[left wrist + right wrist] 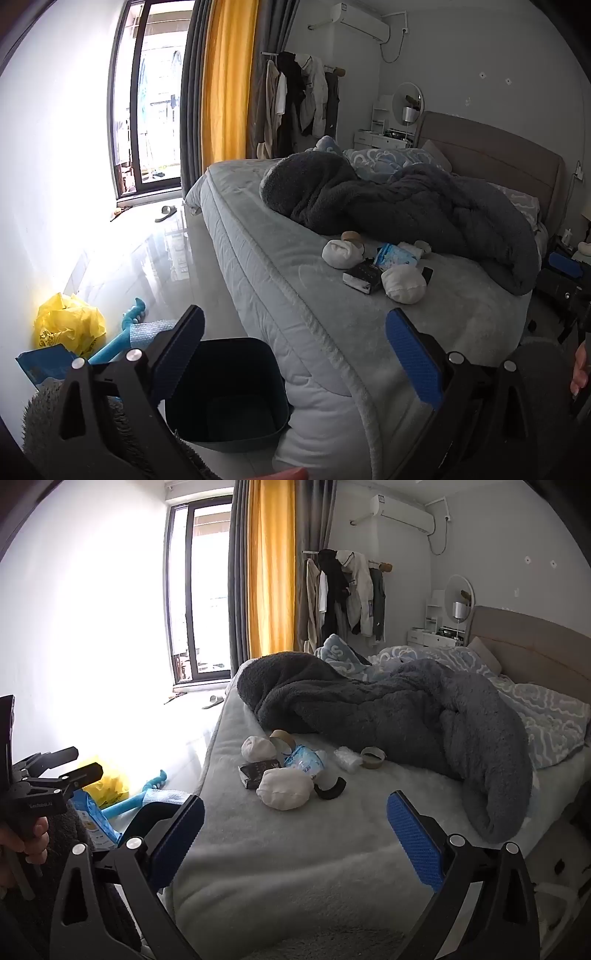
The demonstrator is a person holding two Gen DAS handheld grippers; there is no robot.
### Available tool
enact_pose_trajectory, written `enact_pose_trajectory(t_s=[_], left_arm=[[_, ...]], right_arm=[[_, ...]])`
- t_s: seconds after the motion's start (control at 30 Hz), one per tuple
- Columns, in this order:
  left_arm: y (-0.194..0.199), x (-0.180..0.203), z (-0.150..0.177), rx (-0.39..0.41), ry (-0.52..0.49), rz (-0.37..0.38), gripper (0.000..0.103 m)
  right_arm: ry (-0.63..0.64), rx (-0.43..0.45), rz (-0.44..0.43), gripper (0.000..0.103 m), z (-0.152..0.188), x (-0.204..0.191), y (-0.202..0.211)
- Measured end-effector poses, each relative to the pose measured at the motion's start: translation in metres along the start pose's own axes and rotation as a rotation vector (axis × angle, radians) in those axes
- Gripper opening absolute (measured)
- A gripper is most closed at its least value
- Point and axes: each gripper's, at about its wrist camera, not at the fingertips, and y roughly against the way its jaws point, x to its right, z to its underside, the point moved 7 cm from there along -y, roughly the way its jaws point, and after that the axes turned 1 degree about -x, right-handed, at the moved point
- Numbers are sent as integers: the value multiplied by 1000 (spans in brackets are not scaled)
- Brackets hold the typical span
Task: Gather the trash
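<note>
Trash lies in a cluster on the bed (295, 849): two crumpled white wads (284, 788) (258, 747), a black box (258, 771), a blue-white wrapper (306, 762), cardboard tape rings (373, 757) and a black curved strip (332, 788). The same heap shows in the left wrist view, with a white wad (404, 282) and the black box (364, 277). A dark bin (229, 387) stands on the floor at the bed's corner. My left gripper (295, 354) hangs open above the bin and bed edge. My right gripper (295, 838) is open over the bed, short of the heap.
A rumpled grey blanket (406, 716) covers the bed behind the trash. On the floor to the left lie a yellow plastic bag (68, 321), a blue toy (122, 339) and a blue packet (44, 363). A hand holds the left gripper's handle (40, 801).
</note>
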Motion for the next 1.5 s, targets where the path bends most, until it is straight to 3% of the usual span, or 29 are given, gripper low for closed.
enact_pose_trajectory(t_s=[1.5], left_arm=[[0, -2, 3, -8, 10, 7, 100]], right_arm=[[-32, 3, -16, 100, 2, 4, -1]])
